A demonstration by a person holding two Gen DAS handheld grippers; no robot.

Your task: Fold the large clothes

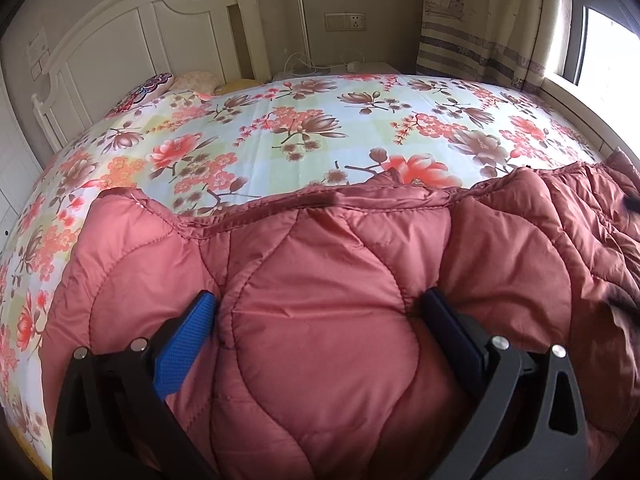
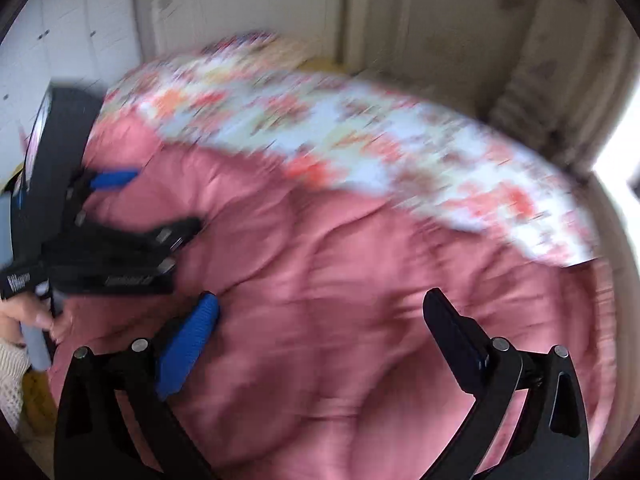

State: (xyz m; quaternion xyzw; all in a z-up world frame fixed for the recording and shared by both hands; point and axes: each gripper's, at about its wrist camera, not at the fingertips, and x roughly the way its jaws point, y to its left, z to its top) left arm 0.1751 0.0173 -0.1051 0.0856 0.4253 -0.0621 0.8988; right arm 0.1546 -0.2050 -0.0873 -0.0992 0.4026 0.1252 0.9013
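While the quilted pink coat (image 1: 332, 320) lies spread across the near part of the bed (image 1: 280, 128), its long axis runs left to right in front of me, with the bound edge (image 1: 280, 204) on the far side, facing the headboard (image 1: 132, 36). In the left wrist view, padded fabric bulges up between the spread jaws of my left gripper (image 1: 320, 312), with both fingers pressed against or into the quilting, so I judge the jaws released and straddling a puffed panel, not yet pinching it. My right gripper (image 2: 320, 312) also stands released, jaws wide, over the coat further along toward its right end; that view is badly blurred, so I cannot tell whether its fingers touch the fabric. From there my left gripper (image 2: 116, 216) shows off to the left, low against the coat. The coat lies directly ahead of and beneath both jaws, and the left is the nearer to a usable hold. Beyond the coat the flowered sheet (image 1: 360, 120) lies bare up to the pillows (image 1: 168, 84). I judge the coming fold turns on taking both ends along that long axis.
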